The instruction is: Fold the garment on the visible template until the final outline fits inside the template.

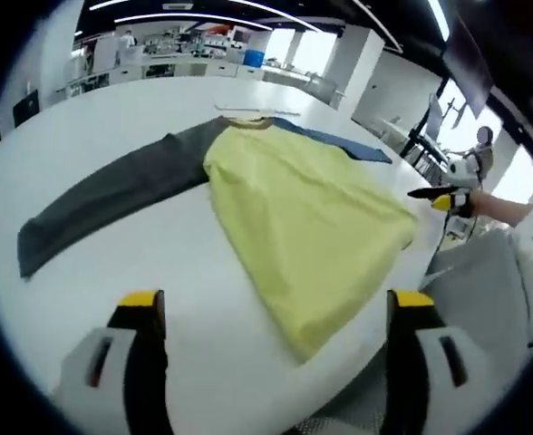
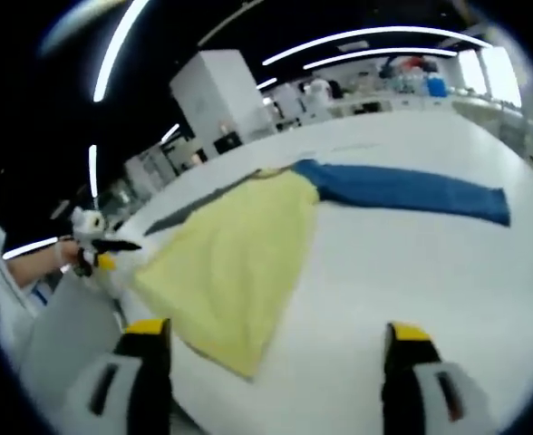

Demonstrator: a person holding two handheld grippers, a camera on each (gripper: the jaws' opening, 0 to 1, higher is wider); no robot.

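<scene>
While the shirt lies flat on the table ahead of both sets of fingers, folding is not begun: grey sleeve and blue sleeve lie spread out. Left gripper and right gripper stand wide apart, empty.

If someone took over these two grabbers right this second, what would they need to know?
Left gripper: open, holding nothing, above the table before the shirt's hem.
Right gripper: open, holding nothing, near the other hem corner.
The shirt lies spread flat: yellow body, grey sleeve out one side, blue sleeve out the other.
Done: no fold made.
Left: fold sleeves and body. I cannot make out a template.
</scene>
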